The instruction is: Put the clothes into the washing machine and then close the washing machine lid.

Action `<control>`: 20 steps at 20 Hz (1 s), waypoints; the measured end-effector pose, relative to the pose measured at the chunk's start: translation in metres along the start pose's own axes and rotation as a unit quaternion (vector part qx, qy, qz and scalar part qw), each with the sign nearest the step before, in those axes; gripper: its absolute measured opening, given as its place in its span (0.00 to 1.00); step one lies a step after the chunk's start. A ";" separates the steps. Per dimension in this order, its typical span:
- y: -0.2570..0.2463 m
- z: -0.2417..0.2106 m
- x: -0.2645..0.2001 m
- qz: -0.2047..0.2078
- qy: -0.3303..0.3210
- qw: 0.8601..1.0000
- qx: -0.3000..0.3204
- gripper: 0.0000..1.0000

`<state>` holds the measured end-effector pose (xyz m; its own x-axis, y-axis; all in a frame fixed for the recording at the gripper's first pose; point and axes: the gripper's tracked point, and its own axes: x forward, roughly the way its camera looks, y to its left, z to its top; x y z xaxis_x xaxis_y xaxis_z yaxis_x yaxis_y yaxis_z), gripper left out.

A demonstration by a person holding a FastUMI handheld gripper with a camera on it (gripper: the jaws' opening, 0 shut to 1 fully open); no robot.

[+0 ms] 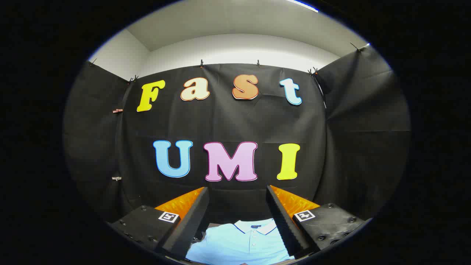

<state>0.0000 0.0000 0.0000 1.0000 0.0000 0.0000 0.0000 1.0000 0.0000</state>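
My gripper (237, 191) stands open, its two black ribbed fingers (195, 217) spread wide apart with nothing between them. Below and between the fingers lies a light blue polo shirt (239, 244), folded flat, its white collar and button placket facing up. The fingers are held above the shirt and do not touch it. The gripper points level at the booth's black back wall.
Black cloth walls close the booth at the back and on both sides. A white wall and ceiling show above the cloth.
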 end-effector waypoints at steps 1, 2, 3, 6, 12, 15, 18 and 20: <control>0.000 0.002 0.000 0.000 -0.003 1.000 0.001 0.97; 0.002 0.002 0.001 0.001 -0.003 1.000 0.000 0.98; 0.001 0.000 0.002 0.001 0.000 1.000 0.000 0.98; -0.001 0.000 0.003 0.000 0.000 1.000 0.003 0.98; -0.006 -0.002 0.006 -0.003 0.005 1.000 0.002 0.97; -0.010 -0.006 0.006 -0.007 0.010 1.000 0.001 0.97; -0.012 -0.010 0.007 -0.008 0.016 1.000 0.003 0.97; -0.015 -0.013 0.009 -0.010 0.018 1.000 0.003 0.97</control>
<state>0.0095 -0.0153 -0.0127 0.9991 -0.0202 -0.0364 0.0204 0.9998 0.0066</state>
